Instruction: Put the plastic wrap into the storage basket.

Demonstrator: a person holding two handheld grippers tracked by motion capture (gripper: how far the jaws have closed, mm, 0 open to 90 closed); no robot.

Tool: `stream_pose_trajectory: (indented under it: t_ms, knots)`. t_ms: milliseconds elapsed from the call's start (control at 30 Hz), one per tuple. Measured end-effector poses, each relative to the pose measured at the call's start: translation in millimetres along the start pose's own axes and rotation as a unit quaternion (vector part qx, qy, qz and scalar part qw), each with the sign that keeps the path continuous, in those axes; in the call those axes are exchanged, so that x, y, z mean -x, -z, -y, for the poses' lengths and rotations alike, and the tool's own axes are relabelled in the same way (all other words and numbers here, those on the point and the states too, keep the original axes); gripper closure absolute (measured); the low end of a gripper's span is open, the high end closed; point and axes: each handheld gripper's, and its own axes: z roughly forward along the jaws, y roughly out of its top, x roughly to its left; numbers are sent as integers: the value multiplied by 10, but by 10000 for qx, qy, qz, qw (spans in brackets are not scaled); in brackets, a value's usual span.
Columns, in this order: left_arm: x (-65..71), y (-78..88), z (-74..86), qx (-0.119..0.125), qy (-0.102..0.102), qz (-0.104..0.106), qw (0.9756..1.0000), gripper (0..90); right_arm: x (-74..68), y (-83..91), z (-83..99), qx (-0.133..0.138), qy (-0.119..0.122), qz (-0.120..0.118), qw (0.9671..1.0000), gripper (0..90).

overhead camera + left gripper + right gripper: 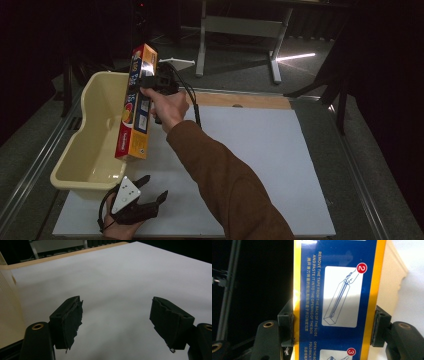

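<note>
Here, from left to right, a cream plastic tub [92, 145] stood at the left edge of the white table mat [260, 165], and the left gripper [150, 197] lay low on the mat just in front of it, held in the person's left hand [120, 227]. In the left gripper view its jaws stood wide apart with nothing but bare white surface between the pads [71, 320], the tub's wall [7, 315] to their left.

Further right, the right gripper [150, 86], in the person's right hand [167, 107] on a brown-sleeved arm [225, 185], held a long yellow-and-blue box [136, 105] in the air above the tub's right rim. The box's long axis ran nearly upright, tilted a little, its top end pointing away from the person and its lower end toward the mat. The jaws were closed across its narrow width near the upper part, one pad on each yellow edge in the right gripper view.

On the box [337, 297], between those pads, white printing read "REMOVE THE TAPE FROM THE BACK OF THE SLIDE AND PASTE IT INTO THE OPENING OF THE BOX", beside a drawn panel numbered 2; a panel numbered 3 sat below. The brand could not be read.
</note>
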Motion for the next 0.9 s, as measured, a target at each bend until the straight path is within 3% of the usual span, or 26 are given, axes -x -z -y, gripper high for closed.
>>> stream_pose_trajectory:
  t_ms: [400, 700, 900]
  knots:
    - [0, 10, 3, 14, 20, 14, 10000, 258, -32, -141, 73, 28, -69, -223, 9997, 386]
    - [-13, 6, 8, 34, 58, 35, 10000, 258, -16, -345, 137, 49, -302, -385, 9988, 386]
    - [-14, 2, 6, 44, 53, 26, 10000, 258, -24, -458, 205, 2, -299, -363, 9989, 386]
